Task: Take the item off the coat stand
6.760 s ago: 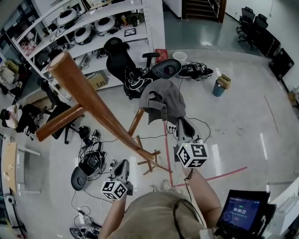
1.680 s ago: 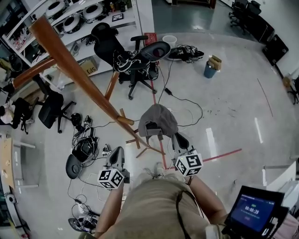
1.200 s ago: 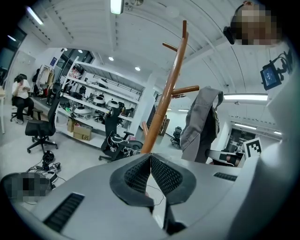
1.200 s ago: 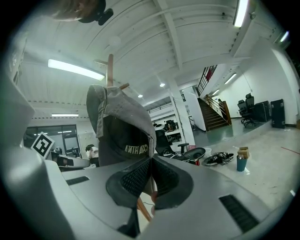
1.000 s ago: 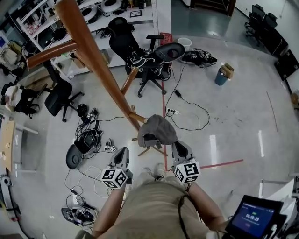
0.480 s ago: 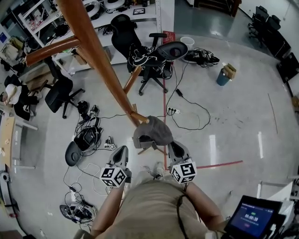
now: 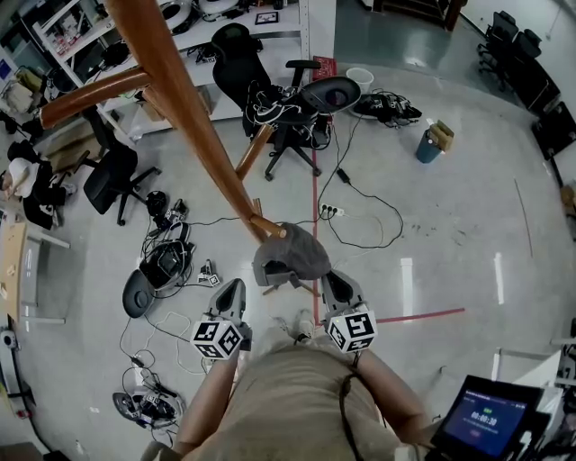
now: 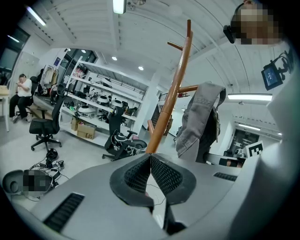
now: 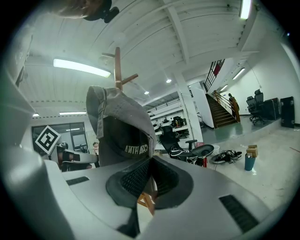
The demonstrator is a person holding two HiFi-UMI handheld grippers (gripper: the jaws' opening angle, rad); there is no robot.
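A grey cap (image 7: pixel 290 256) hangs off my right gripper (image 7: pixel 334 279), just below a lower peg of the brown wooden coat stand (image 7: pixel 193 117). In the right gripper view the jaws are shut on the cap (image 9: pixel 119 125) at its lower edge, and the stand's top (image 9: pixel 117 65) rises behind it. My left gripper (image 7: pixel 231 288) hovers to the left of the cap, apart from it. In the left gripper view its jaws (image 8: pixel 150 157) are shut on nothing, with the stand (image 8: pixel 171 101) and the hanging cap (image 8: pixel 199 117) ahead.
Black office chairs (image 7: pixel 297 108) and tangled cables (image 7: pixel 166 266) lie on the floor round the stand's base. White shelving (image 7: pixel 225 22) lines the back, a blue bin (image 7: pixel 427 144) stands right, and a tablet (image 7: pixel 481 423) sits at lower right. A seated person (image 8: pixel 21 89) is far left.
Since the oldest frame the cap has come away from its peg with my right gripper, towards the person. Over the last second it only drifted slightly left; the left gripper stayed.
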